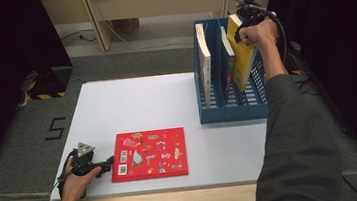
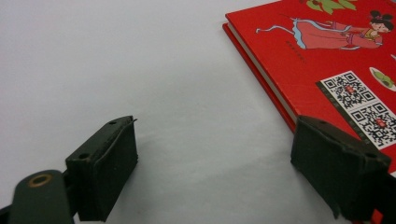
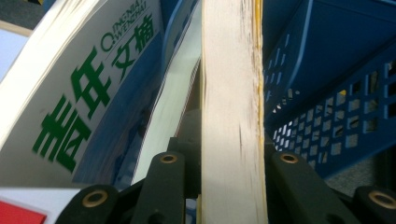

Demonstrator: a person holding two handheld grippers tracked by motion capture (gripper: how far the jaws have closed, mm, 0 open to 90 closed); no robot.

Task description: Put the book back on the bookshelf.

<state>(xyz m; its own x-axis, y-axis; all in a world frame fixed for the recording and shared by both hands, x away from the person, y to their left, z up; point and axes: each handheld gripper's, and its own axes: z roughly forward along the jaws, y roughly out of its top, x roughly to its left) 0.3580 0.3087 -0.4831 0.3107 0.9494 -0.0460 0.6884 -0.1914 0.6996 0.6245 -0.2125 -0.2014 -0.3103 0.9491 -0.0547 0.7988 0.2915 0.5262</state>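
A file rack (image 1: 233, 110) stands at the tabletop's (image 1: 132, 105) far right corner, with three books upright in its compartments. The rightmost book (image 1: 240, 56) tilts, clamped at its top by the right gripper (image 1: 247, 15). A flat book (image 1: 148, 154) lies near the front edge, the left gripper (image 1: 104, 166) just left of it.

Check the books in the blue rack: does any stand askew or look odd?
Yes. The yellow book leans in the rightmost slot of the blue file rack, its top sticking out, with the right gripper shut on it. The other two stand straighter.
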